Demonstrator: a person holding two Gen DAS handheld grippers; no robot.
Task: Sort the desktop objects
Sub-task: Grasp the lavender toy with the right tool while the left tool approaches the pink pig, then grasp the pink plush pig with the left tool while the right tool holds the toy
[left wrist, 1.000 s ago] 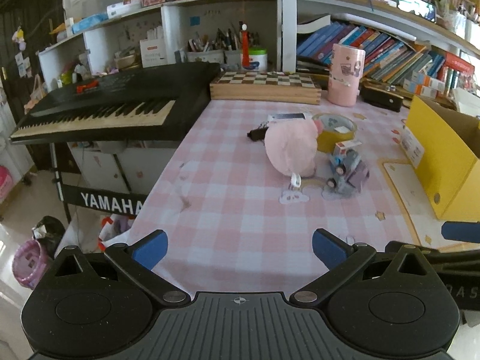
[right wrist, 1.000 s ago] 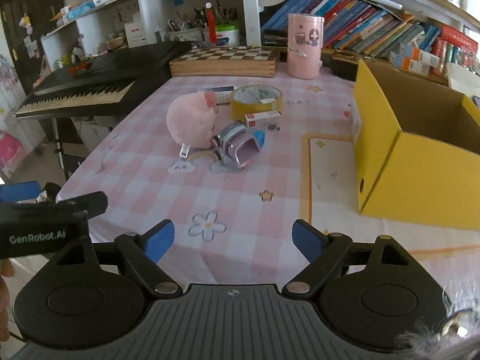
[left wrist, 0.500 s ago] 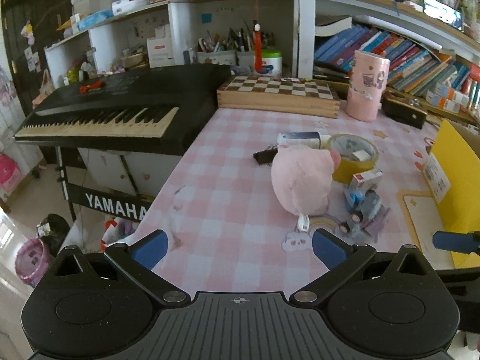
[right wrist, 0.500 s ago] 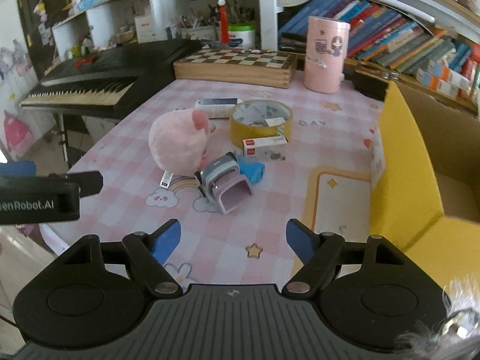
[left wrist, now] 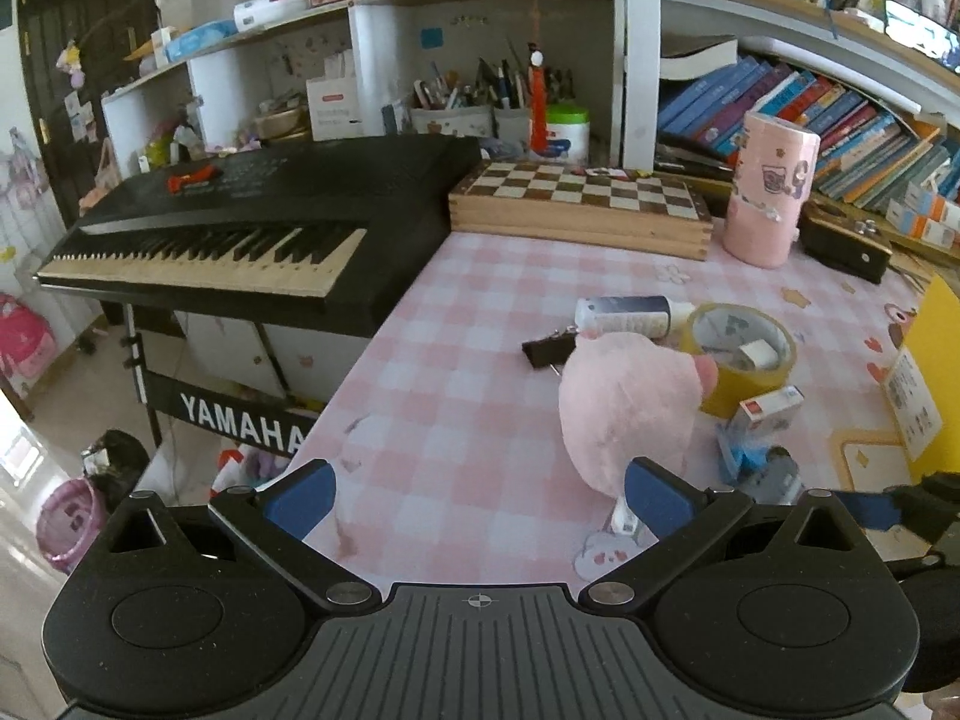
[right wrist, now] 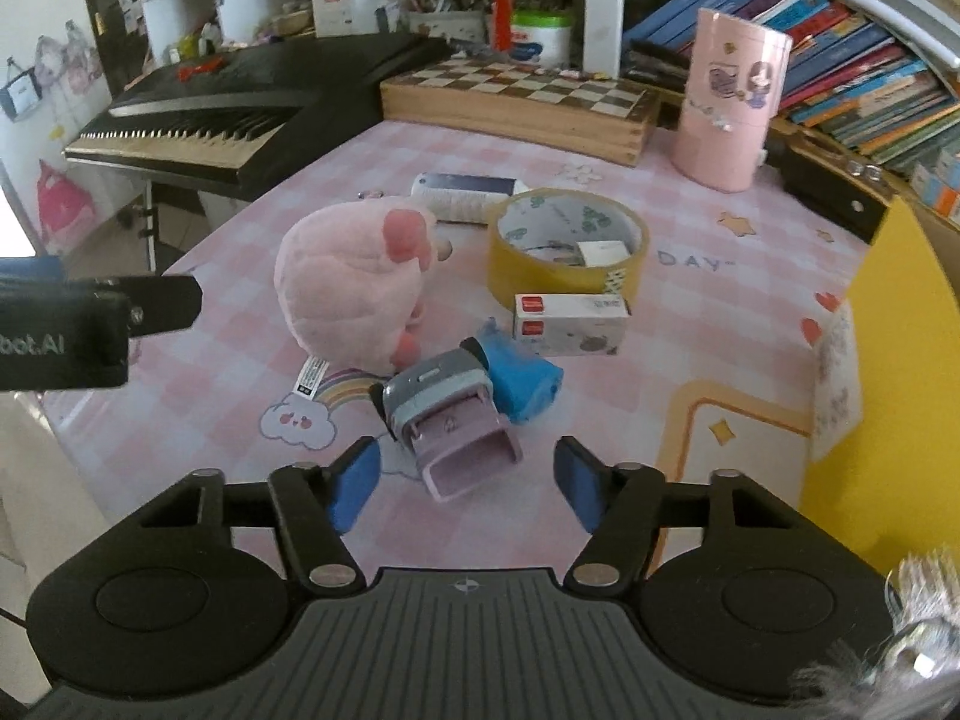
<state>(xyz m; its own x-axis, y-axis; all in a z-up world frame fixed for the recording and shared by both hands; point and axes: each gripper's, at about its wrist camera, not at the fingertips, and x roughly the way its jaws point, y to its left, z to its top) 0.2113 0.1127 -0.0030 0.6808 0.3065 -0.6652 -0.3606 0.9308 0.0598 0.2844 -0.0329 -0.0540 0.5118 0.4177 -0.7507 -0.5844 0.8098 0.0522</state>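
Both claws are spread apart and hold nothing: the right gripper (right wrist: 465, 483) hovers just before the grey-purple toy (right wrist: 450, 420), which lies beside the pink plush (right wrist: 351, 282); the left gripper (left wrist: 477, 495) is near the plush

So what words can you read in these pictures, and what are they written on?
"YAMAHA": white letters on the keyboard stand.
"DAY": printed on the pink checked tablecloth.
"bot.AI": the visible end of a word on the left gripper in the right wrist view.
Too small or blurred: the white box with red squares, the plush's tag, the yellow box's sticker, the book spines.
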